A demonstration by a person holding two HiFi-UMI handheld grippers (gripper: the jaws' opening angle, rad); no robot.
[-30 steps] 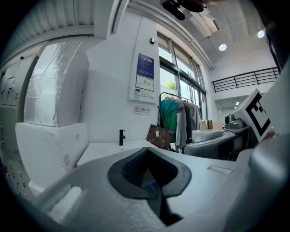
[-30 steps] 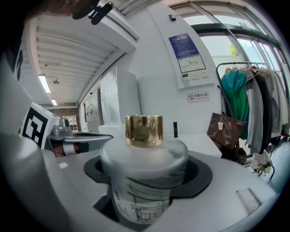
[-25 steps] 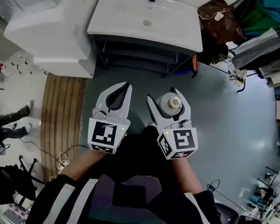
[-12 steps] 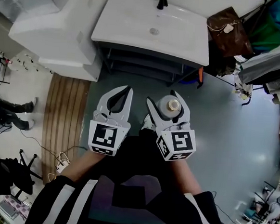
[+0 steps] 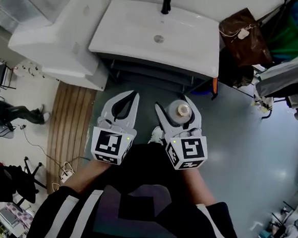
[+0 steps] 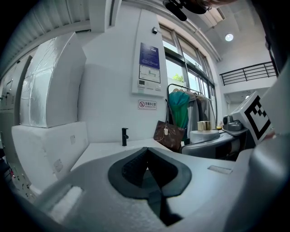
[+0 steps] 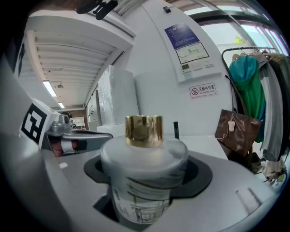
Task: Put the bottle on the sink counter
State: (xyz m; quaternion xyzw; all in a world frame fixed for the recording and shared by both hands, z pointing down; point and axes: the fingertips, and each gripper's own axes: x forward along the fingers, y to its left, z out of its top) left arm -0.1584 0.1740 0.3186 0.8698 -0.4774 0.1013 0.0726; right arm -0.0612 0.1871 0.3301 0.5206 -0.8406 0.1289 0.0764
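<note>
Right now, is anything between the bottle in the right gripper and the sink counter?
Nothing visible. The right gripper holds the bottle upright; only bare floor lies between it and the sink counter ahead. The countertop carries just the black faucet at its back edge. The left gripper, shut and empty, is off to the side.

White sink counter (image 5: 126,33), black faucet (image 5: 167,1) upright
</note>
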